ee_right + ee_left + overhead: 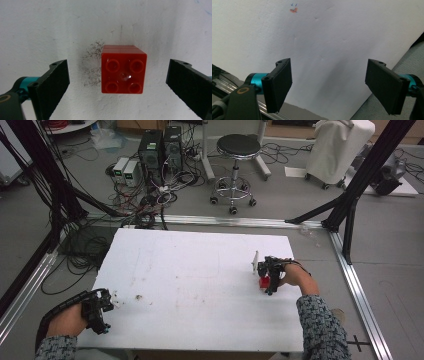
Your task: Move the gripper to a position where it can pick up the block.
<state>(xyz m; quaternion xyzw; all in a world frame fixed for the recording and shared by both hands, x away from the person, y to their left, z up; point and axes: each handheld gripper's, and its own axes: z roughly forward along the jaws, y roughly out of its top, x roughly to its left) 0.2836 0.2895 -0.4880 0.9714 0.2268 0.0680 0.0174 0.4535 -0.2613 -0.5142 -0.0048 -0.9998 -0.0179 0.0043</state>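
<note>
A red four-stud brick (123, 72) rests on the white table (200, 270), studs facing the right gripper view's camera. My right gripper (120, 90) is open, one jaw on each side of the brick with a gap on both sides. From above, the brick (263, 282) shows as a small red patch under the right gripper (269, 279), held by a hand at the table's right side. My left gripper (332, 87) is open over bare white table near its front left corner; the high view has the left gripper (102, 307) at that edge.
A small white upright piece (255, 261) stands just left of the right gripper. Dark specks (138, 296) mark the table near the left gripper. Behind the table are a stool (235, 150), computer cases (160, 147), cables and black frame legs (350, 195).
</note>
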